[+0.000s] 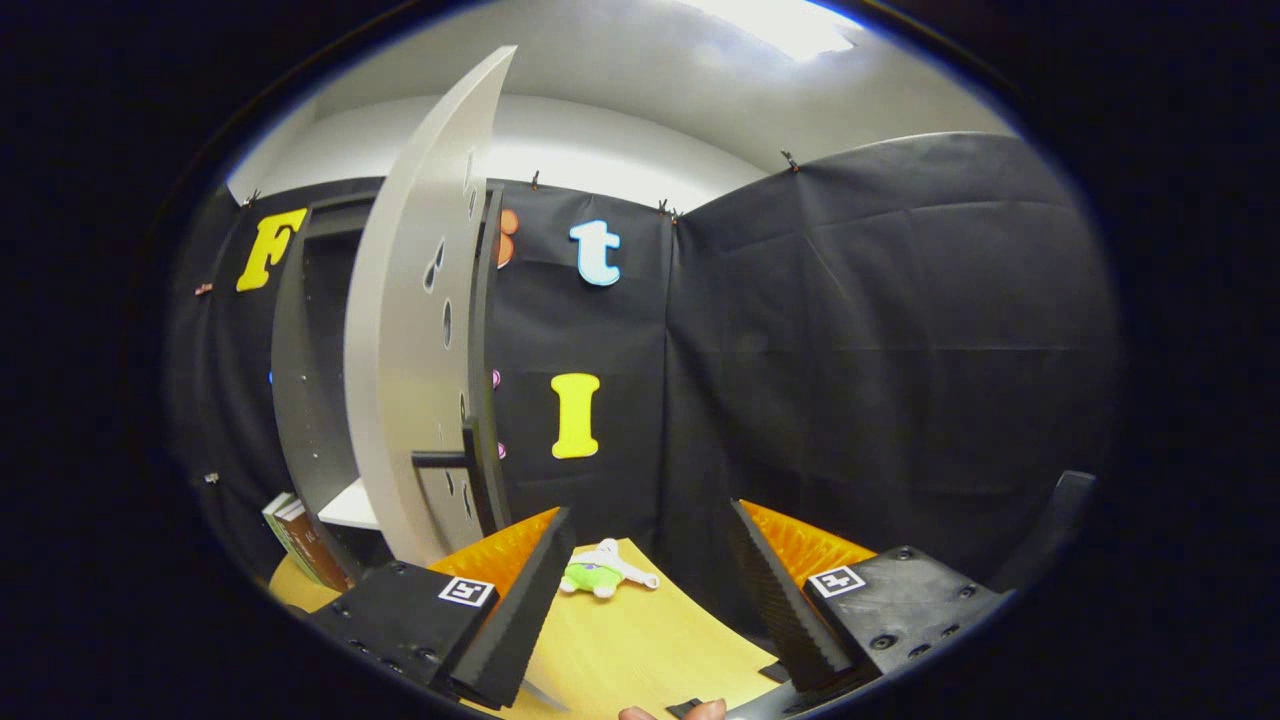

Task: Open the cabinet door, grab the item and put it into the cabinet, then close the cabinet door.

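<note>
Claw (650,580) spread wide, empty; plush toy (603,572) on table (640,650) between fingers; cabinet door (415,350) swung open.

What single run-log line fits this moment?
door: open | toy: on table, beyond fingers | gripper: open, holding nothing | next: likely grab toy

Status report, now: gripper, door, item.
Gripper open, empty. Cabinet door swung open. Plush toy on table, just ahead between fingers. Path to it clear.
</note>
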Tool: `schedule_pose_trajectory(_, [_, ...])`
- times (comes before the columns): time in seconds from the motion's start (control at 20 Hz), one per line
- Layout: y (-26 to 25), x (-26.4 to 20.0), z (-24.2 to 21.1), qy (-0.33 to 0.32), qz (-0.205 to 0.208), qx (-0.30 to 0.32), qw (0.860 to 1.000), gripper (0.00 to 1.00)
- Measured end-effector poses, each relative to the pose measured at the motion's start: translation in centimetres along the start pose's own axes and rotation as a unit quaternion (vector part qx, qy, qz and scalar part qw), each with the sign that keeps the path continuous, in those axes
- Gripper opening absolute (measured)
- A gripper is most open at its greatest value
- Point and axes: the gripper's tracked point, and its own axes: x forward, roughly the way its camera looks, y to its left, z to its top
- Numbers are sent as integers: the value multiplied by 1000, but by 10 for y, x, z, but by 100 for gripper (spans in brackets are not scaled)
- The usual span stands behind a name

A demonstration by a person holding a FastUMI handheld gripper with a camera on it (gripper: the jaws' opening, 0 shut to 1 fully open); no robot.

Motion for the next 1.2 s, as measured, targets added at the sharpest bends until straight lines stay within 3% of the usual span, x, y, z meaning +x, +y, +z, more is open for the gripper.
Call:
schedule_pose_trajectory(0.3, [10, 11, -16, 24, 15, 35, 999, 96])
schedule_pose_trajectory(0.55, [16, 3, -14, 25, 21, 25, 999, 98])
schedule_pose_trajectory(0.9, [59, -15, -19, 35, 41, 36, 998, 98])
schedule_pose_trajectory(1.2, [106, -28, -22, 41, 85, 43, 995, 98])
